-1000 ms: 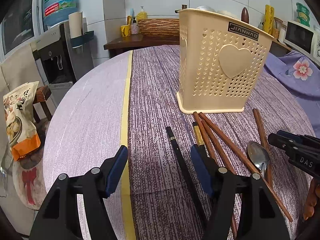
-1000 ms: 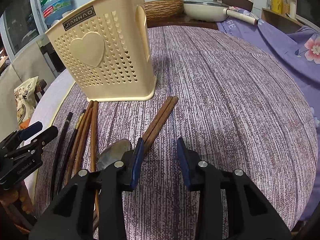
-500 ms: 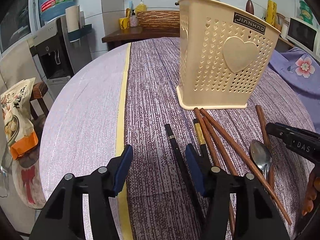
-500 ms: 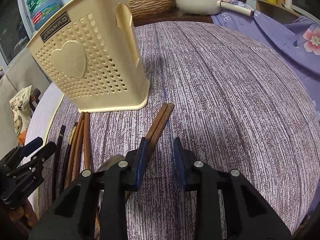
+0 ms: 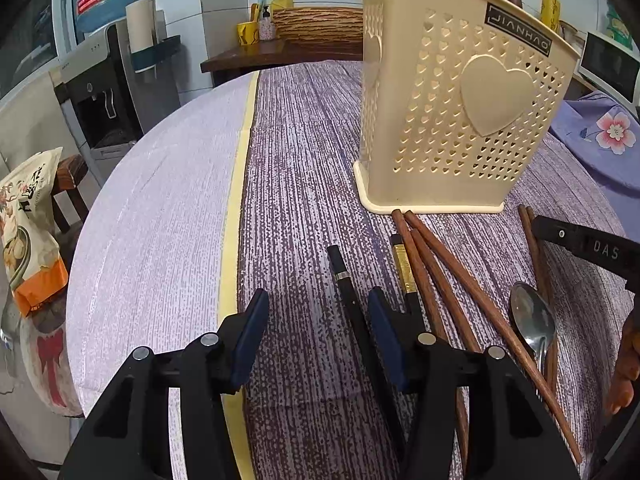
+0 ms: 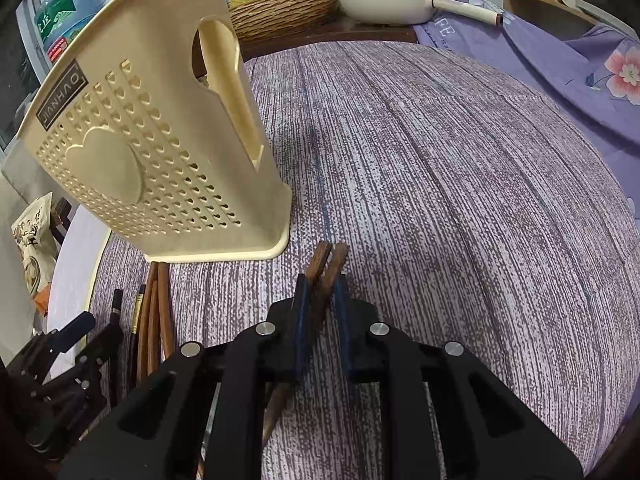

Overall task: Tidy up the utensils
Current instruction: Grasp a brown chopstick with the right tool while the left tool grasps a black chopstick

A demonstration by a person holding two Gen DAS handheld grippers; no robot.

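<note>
My right gripper (image 6: pixel 322 300) hides the middle of the 2 brown chopsticks (image 6: pixel 328 258); their lower ends vanish under its body. The spoon (image 5: pixel 532 316) handle is cut off behind my left gripper (image 5: pixel 316 320). I can't see inside the holder (image 5: pixel 460 120). The black chopstick (image 5: pixel 344 280) runs under my gripper too.

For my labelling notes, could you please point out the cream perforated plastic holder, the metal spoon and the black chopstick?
Cream perforated plastic holder (image 5: pixel 496 98): left wrist view, heart emblem.
Metal spoon (image 5: pixel 532 314): left wrist view, bowl.
Black chopstick (image 5: pixel 340 268): left wrist view, upper shaft.
</note>
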